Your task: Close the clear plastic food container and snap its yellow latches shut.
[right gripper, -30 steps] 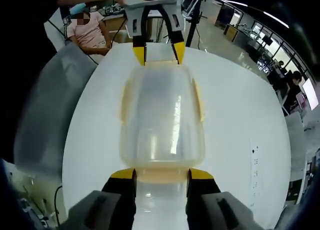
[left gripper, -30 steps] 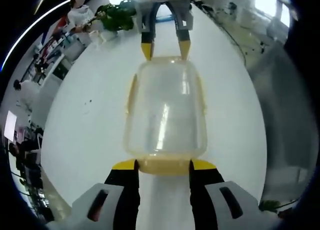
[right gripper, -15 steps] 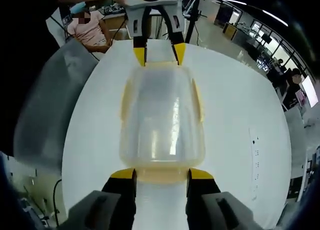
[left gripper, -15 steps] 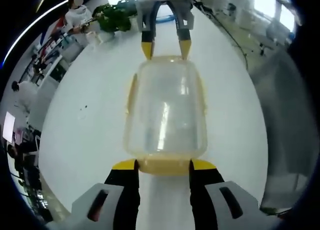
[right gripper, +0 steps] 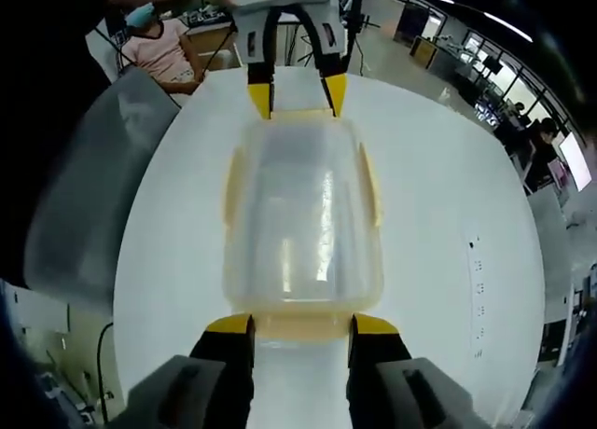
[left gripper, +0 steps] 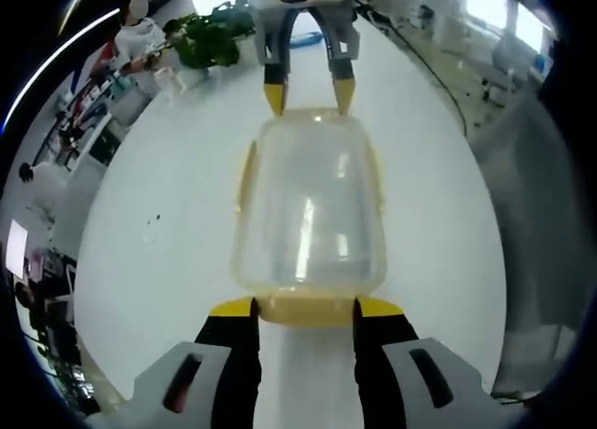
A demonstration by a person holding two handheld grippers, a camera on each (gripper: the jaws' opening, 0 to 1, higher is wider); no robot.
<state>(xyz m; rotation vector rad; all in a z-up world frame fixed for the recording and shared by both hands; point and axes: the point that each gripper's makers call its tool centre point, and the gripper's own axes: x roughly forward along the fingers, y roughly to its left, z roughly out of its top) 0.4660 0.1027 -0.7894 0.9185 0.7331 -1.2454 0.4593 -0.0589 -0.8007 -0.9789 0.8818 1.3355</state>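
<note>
The clear plastic container (left gripper: 308, 205) lies lid-on over the white round table (left gripper: 168, 224), with yellow side latches (left gripper: 244, 175) along its long edges. My left gripper (left gripper: 306, 310) is shut on the near yellow end latch (left gripper: 306, 312). At the far end, my right gripper (left gripper: 308, 98) has its yellow tips at the container's corners. In the right gripper view the same container (right gripper: 300, 214) runs away from me. There my right gripper (right gripper: 300, 326) is shut on its own end latch (right gripper: 300, 328), and my left gripper (right gripper: 297, 95) holds the opposite end.
A grey padded chair back (left gripper: 536, 214) stands by the table edge, also seen as the grey chair (right gripper: 79, 196). A potted plant (left gripper: 201, 33) and people sit beyond the table. A pale marked strip (right gripper: 478, 294) lies on the table.
The container stays fixed between both grippers while the background shifts slightly in both views. Neither gripper has changed its hold.
</note>
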